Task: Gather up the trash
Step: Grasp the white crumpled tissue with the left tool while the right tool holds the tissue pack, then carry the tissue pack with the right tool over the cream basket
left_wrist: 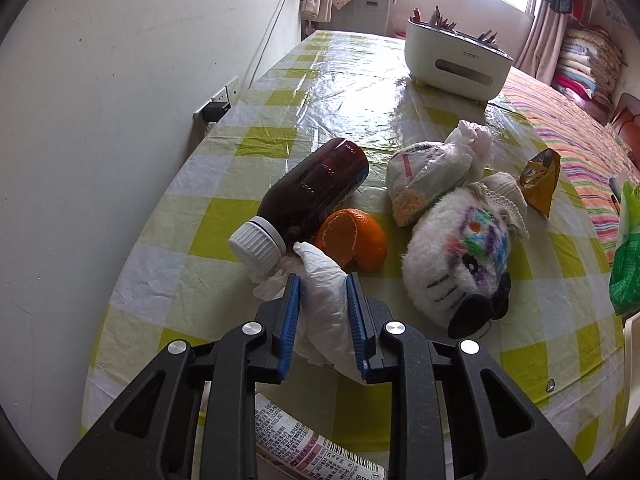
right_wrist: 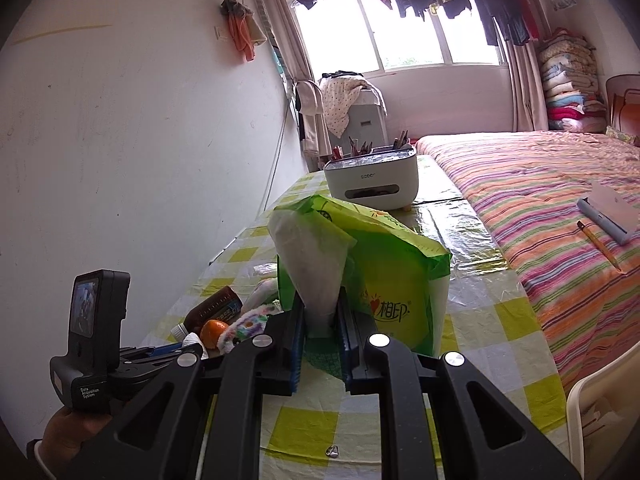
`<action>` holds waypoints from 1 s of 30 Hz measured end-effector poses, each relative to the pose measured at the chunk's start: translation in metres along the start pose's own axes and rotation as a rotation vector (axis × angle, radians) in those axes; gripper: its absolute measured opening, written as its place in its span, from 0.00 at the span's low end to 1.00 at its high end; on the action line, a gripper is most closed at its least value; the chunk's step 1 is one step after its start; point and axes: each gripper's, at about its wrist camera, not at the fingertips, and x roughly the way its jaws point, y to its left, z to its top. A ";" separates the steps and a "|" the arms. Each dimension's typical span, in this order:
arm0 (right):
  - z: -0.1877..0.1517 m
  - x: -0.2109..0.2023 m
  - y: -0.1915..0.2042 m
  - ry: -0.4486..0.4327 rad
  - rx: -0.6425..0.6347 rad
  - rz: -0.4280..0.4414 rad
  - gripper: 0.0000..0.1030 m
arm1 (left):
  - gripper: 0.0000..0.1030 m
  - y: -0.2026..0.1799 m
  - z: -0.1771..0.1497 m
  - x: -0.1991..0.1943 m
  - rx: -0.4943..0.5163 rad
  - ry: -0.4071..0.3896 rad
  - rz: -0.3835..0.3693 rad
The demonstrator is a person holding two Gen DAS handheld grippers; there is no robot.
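Under left claw (left_wrist: 323, 312), half-hidden tube (left_wrist: 316, 450)

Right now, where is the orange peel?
In the left wrist view, the orange peel lies mid-table, against the brown bottle and left of the plush toy.

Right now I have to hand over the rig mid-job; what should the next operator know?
Left claw: shut on the crumpled tissue, low over the checked table.
Right claw: shut on the green bag, held upright as the trash bag.
Nothing visibly bagged yet.
Left: brown bottle lying down, orange peel beside it, tied plastic bag, gold wrapper. The plush toy is probably not trash.
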 end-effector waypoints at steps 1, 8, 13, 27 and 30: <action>0.001 -0.001 -0.002 -0.003 0.002 -0.002 0.14 | 0.21 -0.001 0.000 -0.001 0.001 -0.004 -0.001; 0.003 -0.011 -0.012 -0.035 0.015 -0.027 0.14 | 0.20 -0.006 0.000 -0.015 0.005 -0.059 -0.008; 0.003 -0.020 -0.022 -0.055 0.020 -0.061 0.14 | 0.20 -0.017 0.000 -0.028 0.018 -0.089 -0.033; -0.006 -0.050 -0.062 -0.097 0.076 -0.166 0.14 | 0.20 -0.077 -0.009 -0.056 0.116 -0.172 -0.138; -0.009 -0.059 -0.073 -0.109 0.099 -0.192 0.14 | 0.20 -0.094 -0.012 -0.060 0.141 -0.183 -0.170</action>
